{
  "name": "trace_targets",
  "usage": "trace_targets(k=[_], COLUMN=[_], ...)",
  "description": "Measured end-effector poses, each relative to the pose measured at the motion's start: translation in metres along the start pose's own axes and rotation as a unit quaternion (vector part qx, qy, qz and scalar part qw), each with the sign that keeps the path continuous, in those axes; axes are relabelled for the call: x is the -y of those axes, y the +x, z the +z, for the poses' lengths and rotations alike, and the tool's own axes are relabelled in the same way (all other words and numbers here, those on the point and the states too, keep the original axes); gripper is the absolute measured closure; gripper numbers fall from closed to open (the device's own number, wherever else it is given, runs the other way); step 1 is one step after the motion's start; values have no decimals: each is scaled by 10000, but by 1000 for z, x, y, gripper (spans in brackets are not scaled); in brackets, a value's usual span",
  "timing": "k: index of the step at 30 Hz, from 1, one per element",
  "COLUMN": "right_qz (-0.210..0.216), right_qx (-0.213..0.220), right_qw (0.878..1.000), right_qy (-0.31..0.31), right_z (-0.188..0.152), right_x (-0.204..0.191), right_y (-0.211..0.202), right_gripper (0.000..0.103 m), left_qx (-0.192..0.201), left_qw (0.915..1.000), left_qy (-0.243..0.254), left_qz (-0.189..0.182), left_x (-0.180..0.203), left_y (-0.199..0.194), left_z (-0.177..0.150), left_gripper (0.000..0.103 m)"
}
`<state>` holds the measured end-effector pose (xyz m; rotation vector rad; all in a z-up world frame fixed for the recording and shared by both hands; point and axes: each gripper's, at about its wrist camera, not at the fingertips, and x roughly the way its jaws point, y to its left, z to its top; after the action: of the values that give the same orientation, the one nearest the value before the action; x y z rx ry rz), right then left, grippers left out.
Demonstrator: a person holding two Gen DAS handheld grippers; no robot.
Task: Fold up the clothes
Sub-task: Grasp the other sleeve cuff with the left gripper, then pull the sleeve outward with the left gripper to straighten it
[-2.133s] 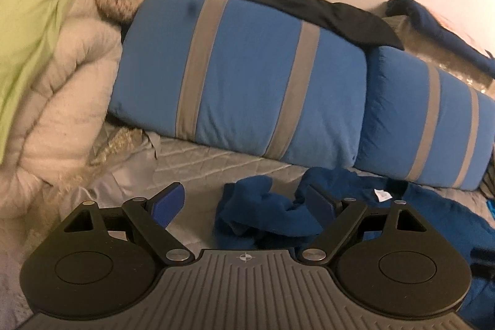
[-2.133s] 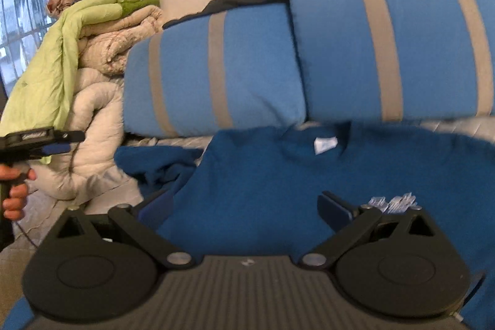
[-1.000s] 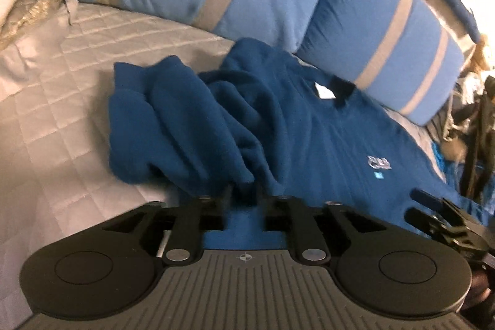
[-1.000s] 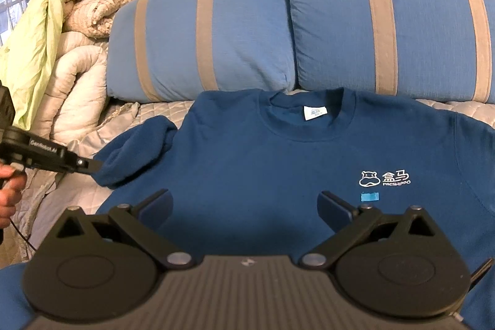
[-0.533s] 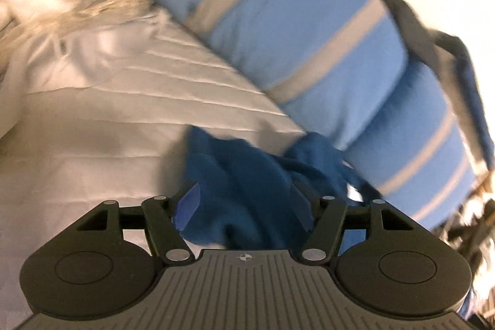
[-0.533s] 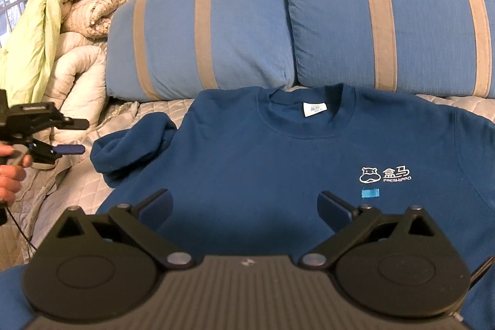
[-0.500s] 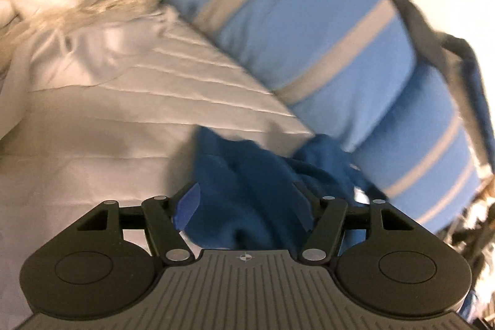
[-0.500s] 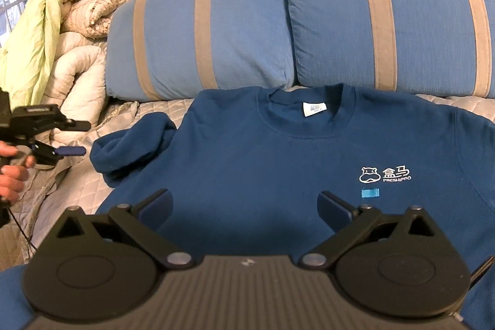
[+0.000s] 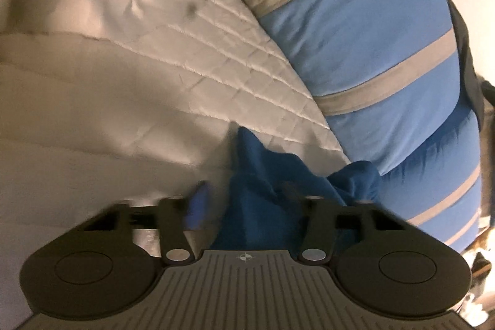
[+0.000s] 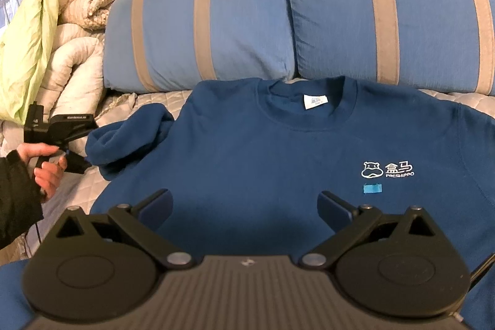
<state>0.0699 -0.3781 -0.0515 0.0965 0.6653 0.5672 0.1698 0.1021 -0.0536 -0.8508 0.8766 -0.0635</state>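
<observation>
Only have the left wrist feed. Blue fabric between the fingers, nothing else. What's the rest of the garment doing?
Observer: The sweatshirt lies flat, front up, collar toward the striped pillows. Only the sleeve by the left gripper is bunched.
Operator: Other hand?
Observer: The right gripper is open over the chest, nothing between its fingers.
Operator: Left got a grip?
Observer: Its jaws have just been closing. In the right wrist view the tips sit at the cuff; contact is unclear.

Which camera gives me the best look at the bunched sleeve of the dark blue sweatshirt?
The right wrist view: the whole bunched sleeve lies in sight beside the body. The left wrist view shows only a blurred fold of it.
</observation>
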Motion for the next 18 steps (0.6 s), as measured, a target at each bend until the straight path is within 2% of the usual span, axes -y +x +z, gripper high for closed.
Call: trace_targets(k=[1,4,8,13,16,18], right_qz=[-2,-13,-34,-34,-25,-20], right_qx=[-12,-17,-19,-5,12,24], right_qw=[10000,10000,10000,10000,10000,10000], right_qy=[-4,-20,-6,-10,-26,-29], right_z=[0,-1,-1,0,0,0], right_x=[0,-1,0,-1,-2,-2], right_y=[1,2,2,1,1,0], right_gripper=[0,0,0,0,0,0], left_qx=[-25,246,758,1427,1809,2073], left_qw=[10000,9983,9908,9750,9618,9498], left_qy=[26,393,875,1216,1379,1531], left_qz=[45,353,700,1193,1523,1774], left_x=[2,16,35,49,50,51], left_y=[1,-7,-33,-75,-103,-123], left_z=[0,-5,-11,-16,-19,-24], left_gripper=[85,95,97,97,97,97])
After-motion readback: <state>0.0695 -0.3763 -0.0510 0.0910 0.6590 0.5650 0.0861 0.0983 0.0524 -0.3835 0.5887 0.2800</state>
